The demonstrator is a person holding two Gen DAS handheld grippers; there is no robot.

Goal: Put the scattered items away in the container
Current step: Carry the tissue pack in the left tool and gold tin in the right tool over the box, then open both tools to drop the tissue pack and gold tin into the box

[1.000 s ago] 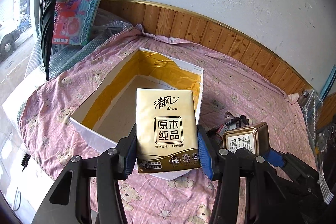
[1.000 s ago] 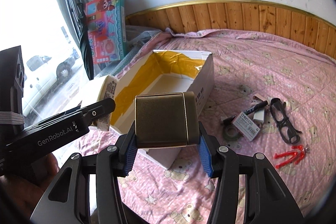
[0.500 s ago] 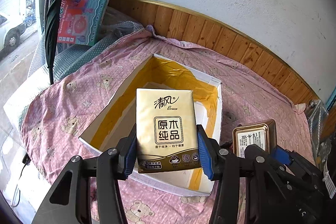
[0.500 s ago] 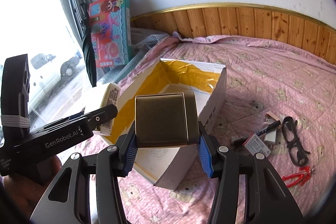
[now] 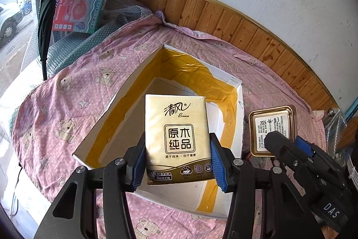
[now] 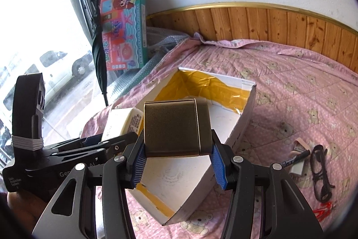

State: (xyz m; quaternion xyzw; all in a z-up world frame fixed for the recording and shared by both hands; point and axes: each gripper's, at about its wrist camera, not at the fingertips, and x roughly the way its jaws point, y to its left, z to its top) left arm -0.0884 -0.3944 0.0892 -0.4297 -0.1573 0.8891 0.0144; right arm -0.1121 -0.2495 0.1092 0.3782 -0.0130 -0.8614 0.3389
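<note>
I count two grippers: left (image 5: 177, 160) and right (image 6: 177, 160). One tissue pack (image 5: 177, 138). One gold tin (image 6: 175, 128). One open box (image 6: 235, 133), nothing inside that I can see. On the pink bedspread (image 6: 302, 82) beside it: one pair of black glasses (image 6: 321, 171), one marker (image 6: 296, 159), one red item (image 6: 324, 212), too small to identify, and one or two small pale items under the marker, count uncertain. At the window: one toy carton (image 6: 124, 30), one black umbrella (image 6: 99, 55).
</note>
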